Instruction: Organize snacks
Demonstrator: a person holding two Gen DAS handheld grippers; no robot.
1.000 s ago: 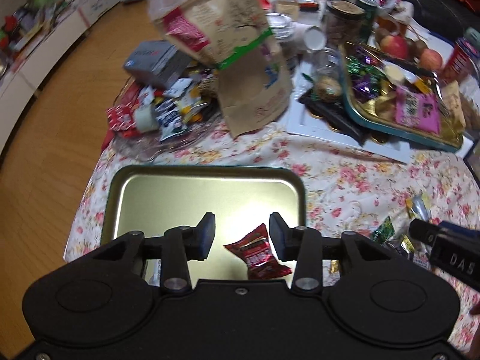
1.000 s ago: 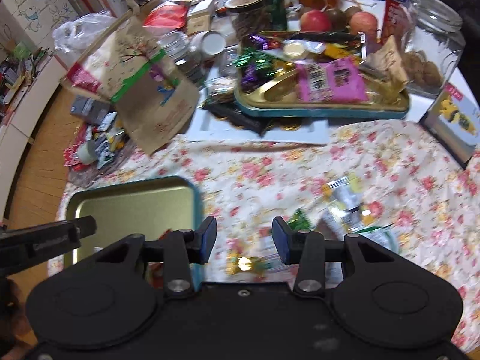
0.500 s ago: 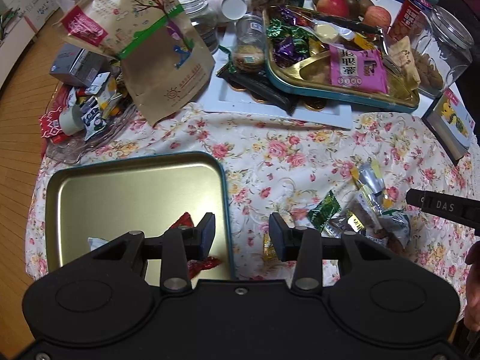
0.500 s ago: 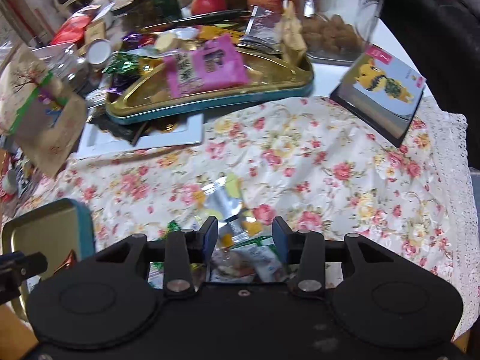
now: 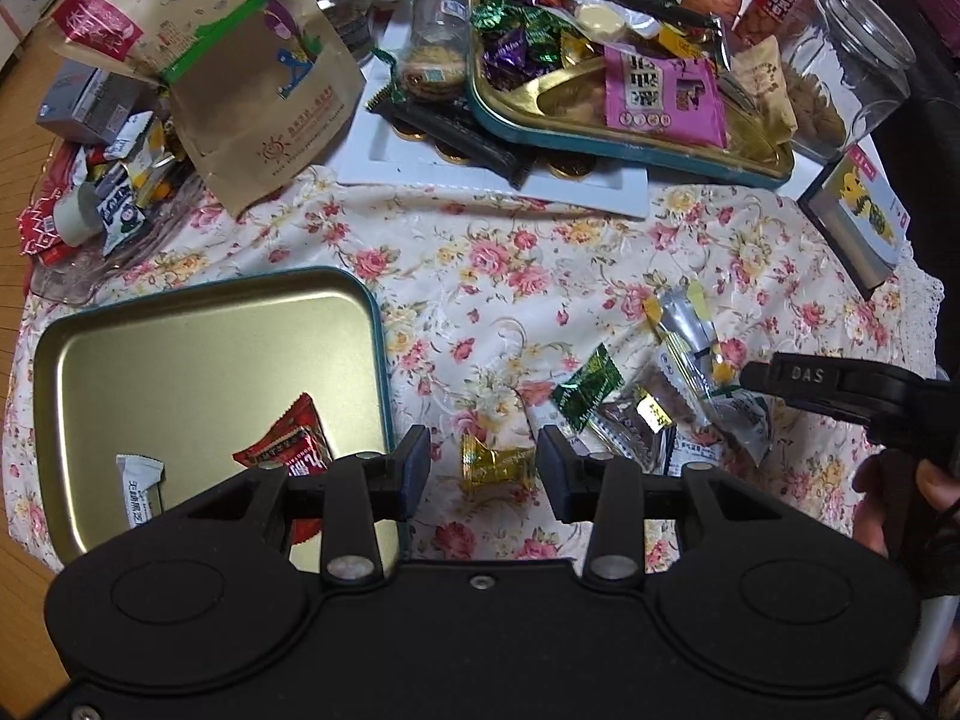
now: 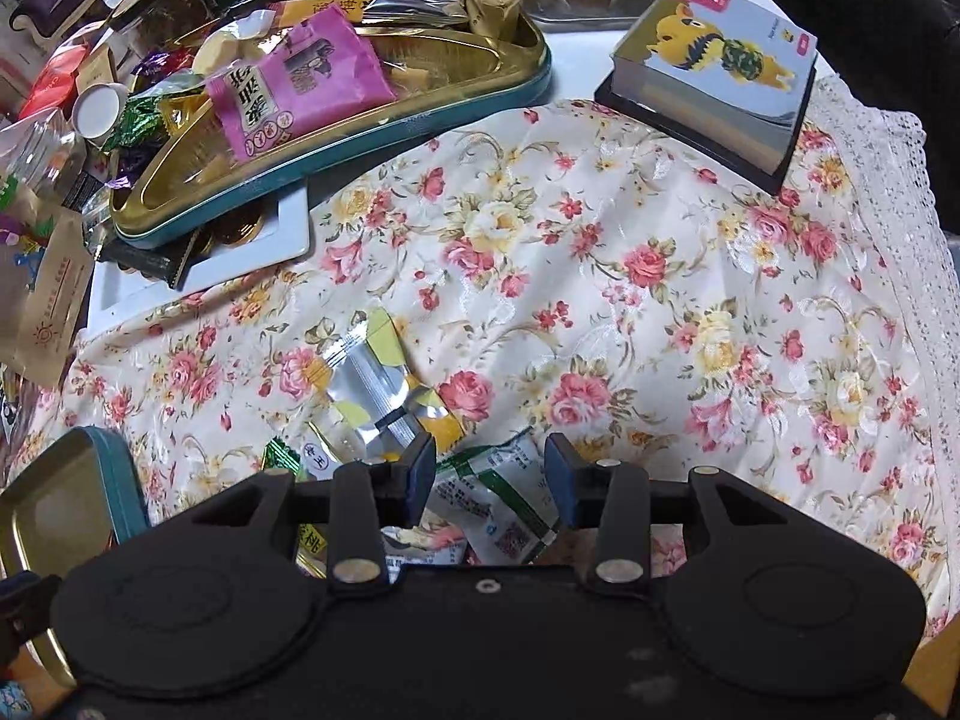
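- The left tongs (image 5: 483, 474) are hanging spread, pinching nothing, with a gold-wrapped candy (image 5: 497, 465) lying between their tips on the floral surface (image 5: 510, 276).
- The right tongs (image 6: 489, 480) are hovering spread over a green-and-white snack packet (image 6: 498, 495).
- A red snack packet (image 5: 294, 441) is lying in the gold tray (image 5: 180, 348).
- Beyond, loose snacks (image 5: 660, 396) are sitting scattered.

We see a cream tablecloth (image 5: 540, 276) patterned with pink and yellow roses, its lace edge white. On it, a gold metal tray with a teal rim (image 5: 198, 348) bears a red wrapped candy (image 5: 294, 438) and a white sachet (image 5: 139, 483). Beside the tray lie a gold-foil sweet (image 5: 498, 468) and a green-and-white packet (image 6: 498, 498).
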